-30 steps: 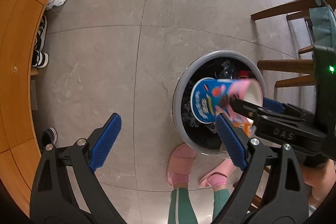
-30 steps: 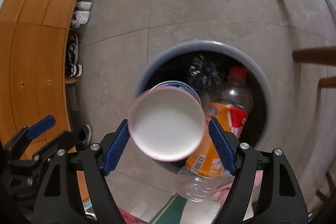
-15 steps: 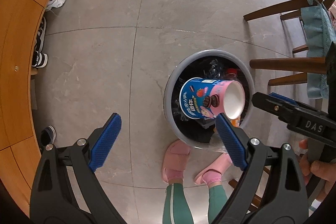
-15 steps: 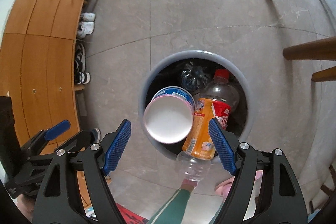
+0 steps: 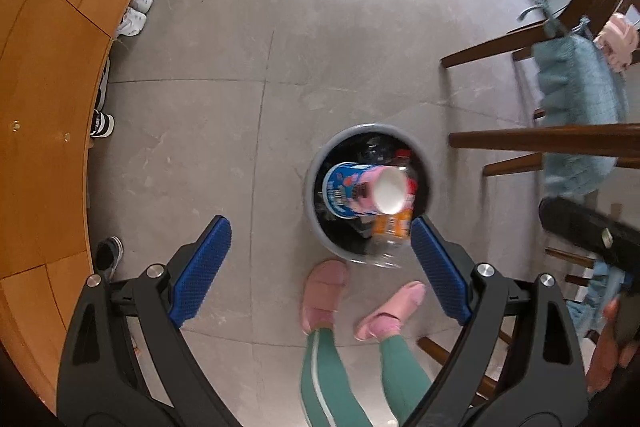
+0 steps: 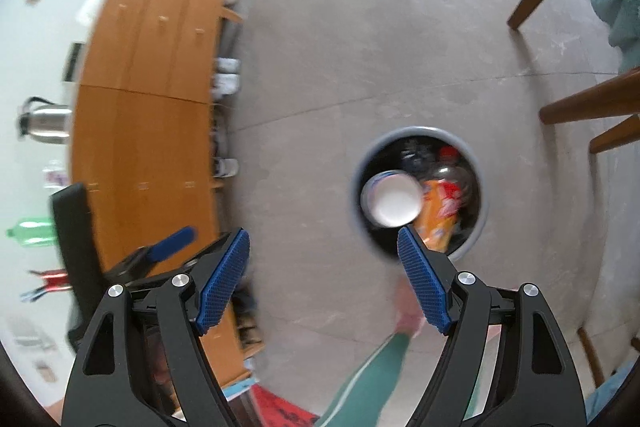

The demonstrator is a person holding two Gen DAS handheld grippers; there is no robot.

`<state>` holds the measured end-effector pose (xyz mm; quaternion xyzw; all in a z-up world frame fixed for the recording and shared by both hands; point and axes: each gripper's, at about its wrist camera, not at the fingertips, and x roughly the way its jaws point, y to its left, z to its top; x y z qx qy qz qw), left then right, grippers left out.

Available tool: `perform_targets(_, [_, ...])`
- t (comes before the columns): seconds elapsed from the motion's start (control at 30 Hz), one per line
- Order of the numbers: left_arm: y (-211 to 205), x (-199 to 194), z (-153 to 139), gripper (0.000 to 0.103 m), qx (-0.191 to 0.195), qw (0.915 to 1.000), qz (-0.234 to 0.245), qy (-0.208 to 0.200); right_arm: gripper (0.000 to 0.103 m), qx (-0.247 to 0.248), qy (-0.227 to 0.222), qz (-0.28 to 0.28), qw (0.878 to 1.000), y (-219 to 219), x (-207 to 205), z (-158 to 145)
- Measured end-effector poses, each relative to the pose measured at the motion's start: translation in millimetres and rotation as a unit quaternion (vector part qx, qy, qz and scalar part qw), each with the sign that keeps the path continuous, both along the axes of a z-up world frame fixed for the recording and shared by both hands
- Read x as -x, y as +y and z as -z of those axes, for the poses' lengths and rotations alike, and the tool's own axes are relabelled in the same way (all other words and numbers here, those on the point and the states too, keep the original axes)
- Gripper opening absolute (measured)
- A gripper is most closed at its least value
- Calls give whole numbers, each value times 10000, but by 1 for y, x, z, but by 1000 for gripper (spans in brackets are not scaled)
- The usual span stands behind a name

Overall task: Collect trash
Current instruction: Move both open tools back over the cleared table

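A grey round trash bin (image 5: 314, 169) (image 6: 482, 183) stands on the floor, lined with a black bag. A blue and pink paper cup (image 5: 362, 189) (image 6: 394, 201) lies in it, white inside facing up, beside a plastic bottle with an orange label (image 5: 392, 225) (image 6: 440, 213). My left gripper (image 5: 320, 267) is open and empty, high above the bin's near left. My right gripper (image 6: 324, 279) is open and empty, high above the floor left of the bin.
A wooden cabinet (image 5: 44, 75) (image 6: 148, 131) with shoes (image 5: 134, 15) under it stands on the left. Wooden chairs (image 5: 532, 141) (image 6: 576, 107) with teal cushions stand on the right. The person's pink slippers (image 5: 322, 295) stand just in front of the bin.
Both grippers have risen well away from the bin. The cup left the right gripper and now lies in the bin. The right gripper has swung left.
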<state>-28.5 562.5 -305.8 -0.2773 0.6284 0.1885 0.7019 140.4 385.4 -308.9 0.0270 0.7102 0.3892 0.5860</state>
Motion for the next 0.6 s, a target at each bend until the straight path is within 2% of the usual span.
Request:
perform_targets(0.07, [-5, -2, -24, 89, -45, 9999, 158, 23, 78, -206, -41, -23, 9998, -8, 3, -35])
perform_targets(0.17, [-15, -8, -66, 89, -323, 9985, 451, -48, 78, -423, -232, 18, 9988, -22, 2, -83])
perform_targets(0.3, [-29, -21, -123, 89, -655, 9938, 864, -255, 79, -704, -684, 424, 9943, -66, -15, -156])
perform_targets(0.47, [-62, -49, -196, 89, -911, 9810, 1506, -811, 81, -653, -1380, 1069, 9825, -140, -34, -229])
perform_targets(0.6, [-94, -71, -237, 89, -987, 9681, 1949, -1229, 81, -415, -1705, 1698, 9697, -206, -32, -259])
